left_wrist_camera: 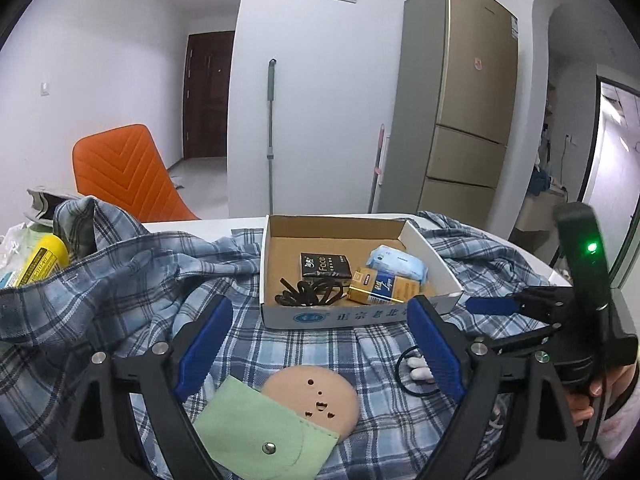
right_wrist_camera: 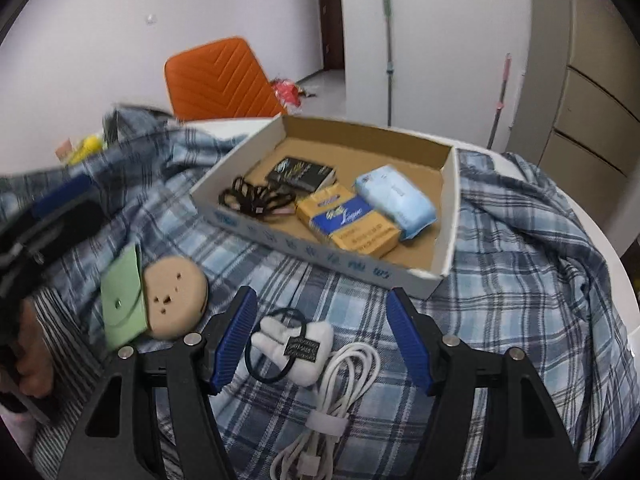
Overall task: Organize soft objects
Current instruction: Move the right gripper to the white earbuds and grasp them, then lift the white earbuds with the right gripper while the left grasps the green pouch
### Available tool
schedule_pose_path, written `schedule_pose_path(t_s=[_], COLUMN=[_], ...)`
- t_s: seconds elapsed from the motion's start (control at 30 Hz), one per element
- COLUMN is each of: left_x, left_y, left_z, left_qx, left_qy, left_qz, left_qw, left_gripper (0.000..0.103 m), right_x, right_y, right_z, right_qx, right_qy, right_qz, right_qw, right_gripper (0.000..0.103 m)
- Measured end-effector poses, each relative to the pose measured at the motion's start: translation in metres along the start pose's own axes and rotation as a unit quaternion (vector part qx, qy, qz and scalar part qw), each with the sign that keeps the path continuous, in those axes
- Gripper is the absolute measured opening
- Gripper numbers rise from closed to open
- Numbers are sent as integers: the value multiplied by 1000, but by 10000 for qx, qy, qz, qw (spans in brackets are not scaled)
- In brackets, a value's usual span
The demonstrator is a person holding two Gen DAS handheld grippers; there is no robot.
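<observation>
while both claws hang spread wide and grip nothing, left claw (left_wrist_camera: pixel 320 340) sits above tan round puff (left_wrist_camera: pixel 316 400) tucked partly in green snap pouch (left_wrist_camera: pixel 260 436) on plaid shirt (left_wrist_camera: pixel 120 280) covering counter. right claw (right_wrist_camera: pixel 322 336) frames white plush hair tie (right_wrist_camera: pixel 296 346), black loop attached, touching coiled white cable (right_wrist_camera: pixel 340 392). cardboard box (right_wrist_camera: pixel 448 216) rests on shirt beyond, holding black hair ties (right_wrist_camera: pixel 252 200), black packet (right_wrist_camera: pixel 302 174), yellow-blue packet (right_wrist_camera: pixel 348 220), pale blue tissue pack (right_wrist_camera: pixel 396 200). orange chair (left_wrist_camera: pixel 124 172) behind counter.
</observation>
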State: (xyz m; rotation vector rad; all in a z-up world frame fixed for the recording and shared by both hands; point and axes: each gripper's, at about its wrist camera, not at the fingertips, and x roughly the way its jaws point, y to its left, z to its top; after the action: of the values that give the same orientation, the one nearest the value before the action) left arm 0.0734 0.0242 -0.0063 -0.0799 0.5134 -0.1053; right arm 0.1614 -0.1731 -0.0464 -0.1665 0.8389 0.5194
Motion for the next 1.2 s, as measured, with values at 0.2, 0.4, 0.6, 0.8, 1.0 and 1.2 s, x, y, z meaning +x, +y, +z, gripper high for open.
schedule_pose_path(t_s=[0.2,0.4,0.6,0.8,1.0,1.2], left_x=[-6,-8,-6,-4,-3,-6], left_y=[3,4,4,2,1,4], left_z=[1,2,1,0,0,3], left_qx=[-65,-106,-105,-75,-50,-103], left_qy=[-49,-46,-8,20,37,-25], left_qz=[-77,-75,-44,-27,11,72], left_qw=[9999,9999,9999,10000,10000,9999], left_gripper=[90,90,90,90,90,90], right_x=[19,31,32,35,40,34], right_y=[8,15,15,12,14,16], right_z=[-7,-13,-13,-13,-15,-15], right_qx=[-174,-353,-415,-374,-423,-499], right_qy=[423,757,765,841,901,727], right_qz=[235,325,236,250,233,191], right_qw=[9987,9960,9959,9954,9948,9959], right_gripper=[53,44,47,56,37,25])
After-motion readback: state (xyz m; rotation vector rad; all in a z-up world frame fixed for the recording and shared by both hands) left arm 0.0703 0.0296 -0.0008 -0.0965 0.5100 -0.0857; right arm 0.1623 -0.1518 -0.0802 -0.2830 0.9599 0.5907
